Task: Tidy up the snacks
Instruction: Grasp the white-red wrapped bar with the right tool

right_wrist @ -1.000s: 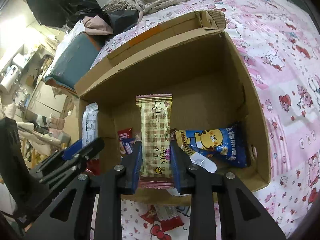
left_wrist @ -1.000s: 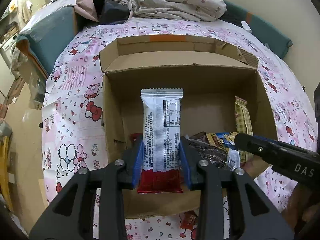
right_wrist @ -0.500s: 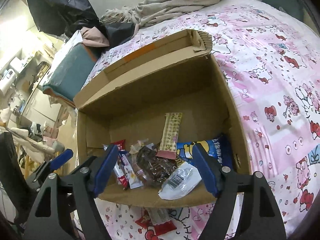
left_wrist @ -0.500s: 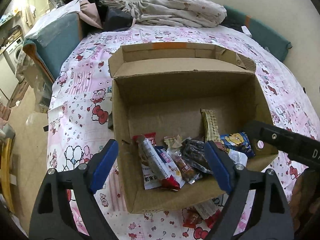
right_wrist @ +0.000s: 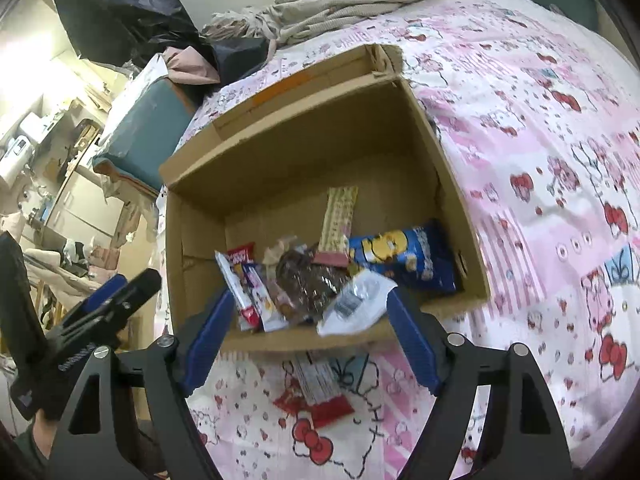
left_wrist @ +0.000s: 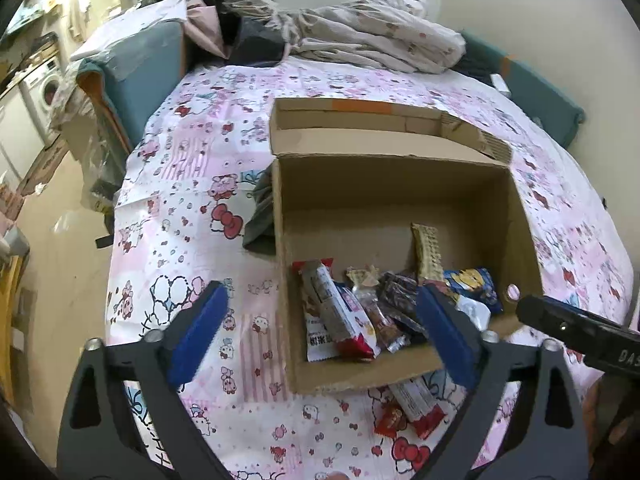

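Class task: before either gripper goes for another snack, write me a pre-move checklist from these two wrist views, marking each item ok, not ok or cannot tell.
1. Left gripper empty, jaws opening: ok.
2. Right gripper empty, jaws apart: ok.
3. Cardboard box open, far half of its floor bare: ok.
4. All snacks boxed: not ok; red-and-white snack bar lies on the sheet before the box.
5. Checked snack bar lying flat: not ok, it leans on the pile.
6. More loose snacks outside both views: cannot tell.

- Left gripper (left_wrist: 322, 330) tilts steeply downward, its blue-padded jaws opening wide, nothing pressed between the pads.
- Right gripper (right_wrist: 310, 338) tilts downward alongside it, jaws spread apart and empty, its tip entering the left view.
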`<move>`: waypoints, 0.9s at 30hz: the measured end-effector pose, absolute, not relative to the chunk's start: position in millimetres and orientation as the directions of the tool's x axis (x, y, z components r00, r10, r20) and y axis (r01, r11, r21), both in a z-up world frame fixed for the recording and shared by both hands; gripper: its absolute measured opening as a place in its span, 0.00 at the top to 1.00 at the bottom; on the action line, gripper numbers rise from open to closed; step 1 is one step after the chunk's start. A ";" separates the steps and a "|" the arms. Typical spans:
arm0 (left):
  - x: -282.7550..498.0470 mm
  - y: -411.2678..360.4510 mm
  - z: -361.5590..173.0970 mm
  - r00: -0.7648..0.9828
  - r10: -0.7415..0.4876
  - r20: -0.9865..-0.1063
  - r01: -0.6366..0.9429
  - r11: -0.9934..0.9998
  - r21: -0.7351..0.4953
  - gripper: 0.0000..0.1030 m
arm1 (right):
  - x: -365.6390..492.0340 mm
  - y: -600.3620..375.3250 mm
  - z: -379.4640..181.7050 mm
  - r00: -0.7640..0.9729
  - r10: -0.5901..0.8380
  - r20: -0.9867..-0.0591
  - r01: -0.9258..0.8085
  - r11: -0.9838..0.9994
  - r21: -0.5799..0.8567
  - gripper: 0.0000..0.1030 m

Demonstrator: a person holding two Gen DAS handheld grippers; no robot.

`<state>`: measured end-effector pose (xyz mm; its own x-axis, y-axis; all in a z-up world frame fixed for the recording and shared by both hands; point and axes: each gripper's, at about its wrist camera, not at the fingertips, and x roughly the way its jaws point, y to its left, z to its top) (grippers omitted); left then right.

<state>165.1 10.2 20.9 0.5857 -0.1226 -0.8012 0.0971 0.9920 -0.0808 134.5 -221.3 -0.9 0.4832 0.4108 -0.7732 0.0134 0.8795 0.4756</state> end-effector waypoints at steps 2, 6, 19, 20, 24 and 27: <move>161.1 10.4 24.6 0.592 -0.129 -0.796 0.116 0.990 -0.074 0.07 | 127.1 -223.2 -3.5 0.473 0.413 -0.778 0.026 0.876 0.481 0.21; 151.9 11.7 21.3 0.565 -0.113 -0.817 0.108 0.992 -0.063 0.07 | 115.3 -223.1 -12.1 0.433 0.416 -0.800 0.045 0.876 0.480 0.21; 121.8 24.6 -6.8 0.435 -0.061 -0.898 0.014 0.998 -0.061 0.07 | 115.8 -211.7 -68.6 0.246 0.483 -0.840 0.144 0.839 0.524 0.22; 121.2 26.9 -7.2 0.432 -0.060 -0.900 0.004 0.998 -0.065 0.08 | 116.9 -207.1 -73.4 0.229 0.488 -0.842 0.138 0.840 0.525 0.24; 118.9 38.0 -12.1 0.408 -0.061 -0.911 -0.037 0.996 -0.084 0.08 | 124.6 -176.7 -92.0 0.152 0.467 -0.871 0.050 0.876 0.479 0.36; 118.2 40.5 -18.2 0.387 -0.061 -0.920 -0.048 0.995 -0.086 0.08 | 130.4 -154.7 -105.5 0.112 0.427 -0.897 -0.005 0.903 0.429 0.36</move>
